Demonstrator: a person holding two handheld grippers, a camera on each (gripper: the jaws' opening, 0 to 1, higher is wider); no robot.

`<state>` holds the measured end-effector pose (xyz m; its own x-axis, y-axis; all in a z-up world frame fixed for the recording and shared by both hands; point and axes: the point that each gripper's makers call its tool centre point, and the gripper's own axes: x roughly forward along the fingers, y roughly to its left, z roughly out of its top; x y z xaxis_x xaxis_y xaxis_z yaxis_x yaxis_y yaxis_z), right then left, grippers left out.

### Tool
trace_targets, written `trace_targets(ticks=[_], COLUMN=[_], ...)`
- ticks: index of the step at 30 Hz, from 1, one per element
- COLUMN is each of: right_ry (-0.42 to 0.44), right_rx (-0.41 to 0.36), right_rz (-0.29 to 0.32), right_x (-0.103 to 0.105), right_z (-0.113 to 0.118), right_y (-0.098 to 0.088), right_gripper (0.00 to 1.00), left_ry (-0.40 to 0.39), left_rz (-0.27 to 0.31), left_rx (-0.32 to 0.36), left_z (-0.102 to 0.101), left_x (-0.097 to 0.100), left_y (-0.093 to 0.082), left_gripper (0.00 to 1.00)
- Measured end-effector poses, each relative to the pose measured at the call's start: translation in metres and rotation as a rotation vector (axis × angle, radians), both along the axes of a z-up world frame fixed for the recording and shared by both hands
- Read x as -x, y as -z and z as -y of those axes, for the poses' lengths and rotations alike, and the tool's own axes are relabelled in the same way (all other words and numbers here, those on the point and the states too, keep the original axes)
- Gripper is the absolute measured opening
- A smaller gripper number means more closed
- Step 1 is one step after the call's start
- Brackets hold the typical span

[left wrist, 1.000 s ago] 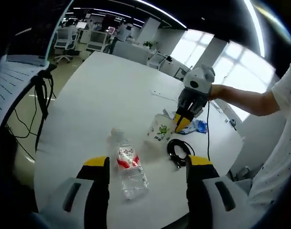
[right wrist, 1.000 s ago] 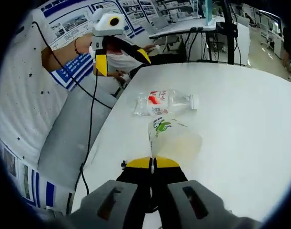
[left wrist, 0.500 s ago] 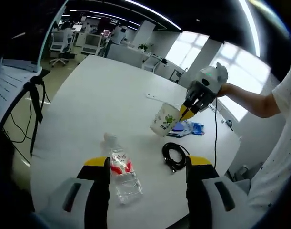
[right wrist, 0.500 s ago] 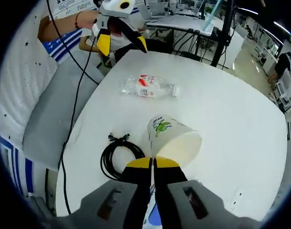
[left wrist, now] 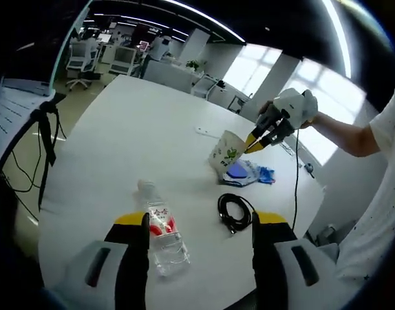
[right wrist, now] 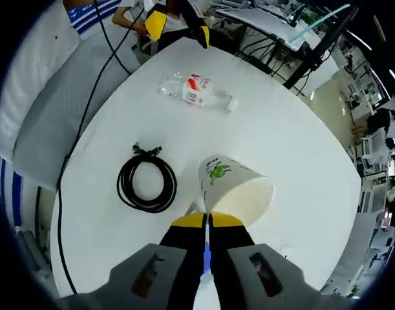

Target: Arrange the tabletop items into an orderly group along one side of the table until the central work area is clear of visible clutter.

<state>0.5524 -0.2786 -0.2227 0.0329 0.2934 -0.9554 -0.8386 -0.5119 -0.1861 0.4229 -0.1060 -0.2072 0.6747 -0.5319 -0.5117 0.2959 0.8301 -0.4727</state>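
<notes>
A white paper cup (right wrist: 233, 184) with a green print hangs tilted above the table, and my right gripper (right wrist: 207, 221) is shut on its rim. In the left gripper view the cup (left wrist: 224, 150) is held over a blue and white packet (left wrist: 244, 172) by the right gripper (left wrist: 256, 142). A clear water bottle (left wrist: 160, 227) with a red label lies on its side between the jaws of my open left gripper (left wrist: 200, 219), a little ahead of them. A coiled black cable (left wrist: 234, 210) lies to its right. From above, the bottle (right wrist: 197, 92) and the cable (right wrist: 147, 183) lie apart.
The white table (left wrist: 139, 129) is round-edged, with wide bare surface on its far side. A small white item (left wrist: 207, 131) lies beyond the cup. A person's arm (left wrist: 339, 135) reaches in from the right. Desks and office chairs stand behind the table.
My right gripper has lifted the cup higher off the table and carried it over the blue packet. The bottle and cable lie where they were; the left gripper stays open.
</notes>
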Motion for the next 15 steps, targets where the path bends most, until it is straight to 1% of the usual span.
trace_targets(ticks=[3,6,7,11,12,14,15], right_ry=[-0.073,-0.139,-0.162,-0.237,-0.247,-0.268,-0.282], right_rx=[0.047,0.083,0.096,0.142,0.15,0.161,0.167], right_rz=[0.091,0.141,0.167,0.211,0.217,0.258,0.263], right_x=[-0.01,-0.015,-0.017,-0.02,-0.021,-0.025,-0.026], right_z=[0.004,0.007,0.008,0.013,0.014,0.014,0.013], right_y=[0.003,0.009,0.011,0.021,0.023,0.025,0.027], right_gripper=[0.0,0.0,0.0,0.0,0.0,0.0,0.0], left_ry=[-0.003,-0.008,-0.009,-0.011,-0.011,-0.009,-0.009], left_rz=[0.003,0.006,0.005,0.004,0.002,-0.001,-0.001], left_rx=[0.005,0.006,0.006,0.008,0.009,0.007,0.008], left_z=[0.0,-0.002,-0.002,-0.003,-0.002,-0.002,-0.001], left_x=[0.0,-0.001,-0.001,-0.001,-0.001,-0.001,-0.001], left_y=[0.0,-0.001,-0.001,0.0,0.001,0.002,0.002], left_gripper=[0.65,0.65,0.65,0.65,0.65,0.65,0.65])
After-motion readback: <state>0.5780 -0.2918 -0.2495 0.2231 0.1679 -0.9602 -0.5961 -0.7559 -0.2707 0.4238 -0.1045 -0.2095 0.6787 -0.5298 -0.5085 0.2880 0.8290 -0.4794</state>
